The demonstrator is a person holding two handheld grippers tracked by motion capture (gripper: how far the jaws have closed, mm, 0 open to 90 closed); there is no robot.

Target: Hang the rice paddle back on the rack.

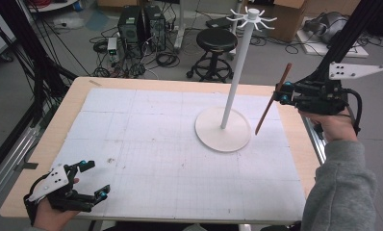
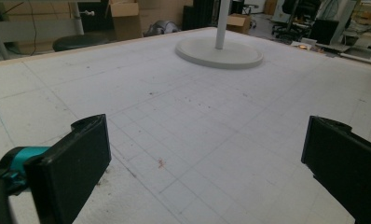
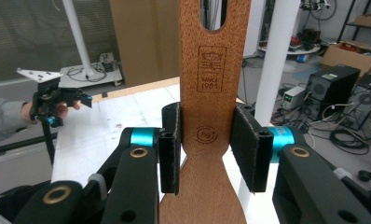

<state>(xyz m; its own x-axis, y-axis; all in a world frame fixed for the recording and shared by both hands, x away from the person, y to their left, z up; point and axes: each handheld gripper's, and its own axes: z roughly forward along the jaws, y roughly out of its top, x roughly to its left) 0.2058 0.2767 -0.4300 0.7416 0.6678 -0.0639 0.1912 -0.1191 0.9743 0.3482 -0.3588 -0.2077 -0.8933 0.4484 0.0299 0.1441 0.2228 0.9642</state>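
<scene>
A flat wooden spatula (image 1: 272,100) is clamped by its handle in my right gripper (image 1: 280,94), held up in the air above the table's right edge. In the right gripper view the spatula (image 3: 210,107) stands upright between the two pads, its hanging slot at the top. A white stand (image 1: 239,72) with a round base (image 1: 223,131) and hooks at its top rises just left of the spatula. My left gripper (image 1: 91,180) rests at the table's near left corner, jaws wide apart with nothing between them, and in the left gripper view I see the base (image 2: 219,52) far ahead.
The white gridded mat (image 1: 180,144) covers the wooden table (image 1: 69,103). Behind the table stand a black stool (image 1: 216,41), computer cases (image 1: 141,24) and loose cables on the floor. Black frame poles rise at the left and at the right.
</scene>
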